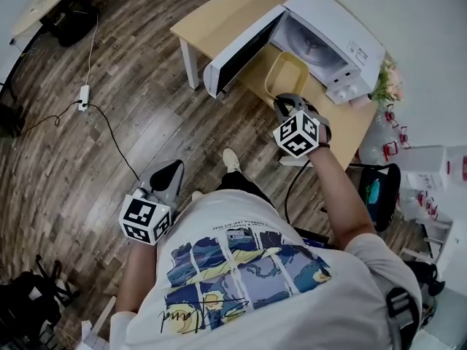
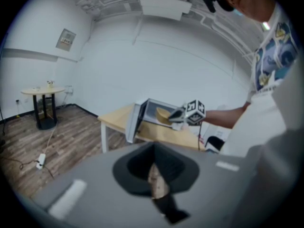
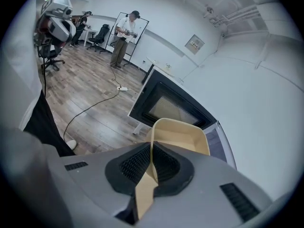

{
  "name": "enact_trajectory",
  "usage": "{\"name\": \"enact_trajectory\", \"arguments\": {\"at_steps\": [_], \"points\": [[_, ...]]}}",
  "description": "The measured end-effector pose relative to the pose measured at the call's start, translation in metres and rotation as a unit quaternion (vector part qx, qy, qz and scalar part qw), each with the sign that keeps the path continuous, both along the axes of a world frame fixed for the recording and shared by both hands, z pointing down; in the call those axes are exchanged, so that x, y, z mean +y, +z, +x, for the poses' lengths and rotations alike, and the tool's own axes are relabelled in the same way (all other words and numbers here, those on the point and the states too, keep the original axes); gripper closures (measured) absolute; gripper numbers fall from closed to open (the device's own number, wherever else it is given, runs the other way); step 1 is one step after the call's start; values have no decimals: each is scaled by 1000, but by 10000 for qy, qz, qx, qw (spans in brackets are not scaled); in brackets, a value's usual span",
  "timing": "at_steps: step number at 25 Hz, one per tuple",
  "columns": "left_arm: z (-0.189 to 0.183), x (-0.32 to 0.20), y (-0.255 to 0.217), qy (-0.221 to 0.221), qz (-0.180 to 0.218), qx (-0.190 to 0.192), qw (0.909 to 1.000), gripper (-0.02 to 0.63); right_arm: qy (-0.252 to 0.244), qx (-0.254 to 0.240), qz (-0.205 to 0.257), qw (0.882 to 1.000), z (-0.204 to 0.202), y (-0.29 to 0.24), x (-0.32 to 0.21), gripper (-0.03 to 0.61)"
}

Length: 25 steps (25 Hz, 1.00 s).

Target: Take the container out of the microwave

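A white microwave (image 1: 337, 33) stands on a light wooden table (image 1: 219, 12) with its door (image 1: 241, 49) swung open to the left. In front of the opening, my right gripper (image 1: 287, 100) is shut on the near rim of a pale yellow container (image 1: 286, 74), which is outside the cavity. The right gripper view shows the container's (image 3: 180, 136) wall pinched between the black pads (image 3: 164, 167), with the dark door (image 3: 166, 106) behind it. My left gripper (image 1: 169, 172) hangs low by the person's left side, over the floor, shut and holding nothing. From there the microwave (image 2: 151, 112) is far off.
A power strip (image 1: 84, 97) and black cables lie on the wooden floor at the left. Flowers (image 1: 388, 84), water bottles (image 1: 379, 144) and a black chair (image 1: 379, 188) crowd the table's right end. A small round table (image 2: 43, 91) stands far left. People (image 3: 124, 37) stand in the distance.
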<state>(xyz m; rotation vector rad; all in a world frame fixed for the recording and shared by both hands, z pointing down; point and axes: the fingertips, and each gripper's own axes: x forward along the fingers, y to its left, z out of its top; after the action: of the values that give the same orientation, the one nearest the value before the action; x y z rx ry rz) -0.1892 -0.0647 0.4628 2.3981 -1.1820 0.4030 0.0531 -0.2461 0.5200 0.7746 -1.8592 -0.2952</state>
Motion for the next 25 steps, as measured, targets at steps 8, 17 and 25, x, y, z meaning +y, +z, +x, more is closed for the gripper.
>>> {"name": "enact_trajectory", "arguments": {"at_steps": [8,17,25], "points": [[-11,47,4,90,1,51,9999,606,-146,-117,-92,9998,-29,-16,75,561],[-22,69,8,128,-5,85,9999,605,-231,-242,-246,9991,-50,-22,129,561],[-26,79,9,182,52,113,9998,606,-224,-251,-232,9992,-58,-26,146,561]]}}
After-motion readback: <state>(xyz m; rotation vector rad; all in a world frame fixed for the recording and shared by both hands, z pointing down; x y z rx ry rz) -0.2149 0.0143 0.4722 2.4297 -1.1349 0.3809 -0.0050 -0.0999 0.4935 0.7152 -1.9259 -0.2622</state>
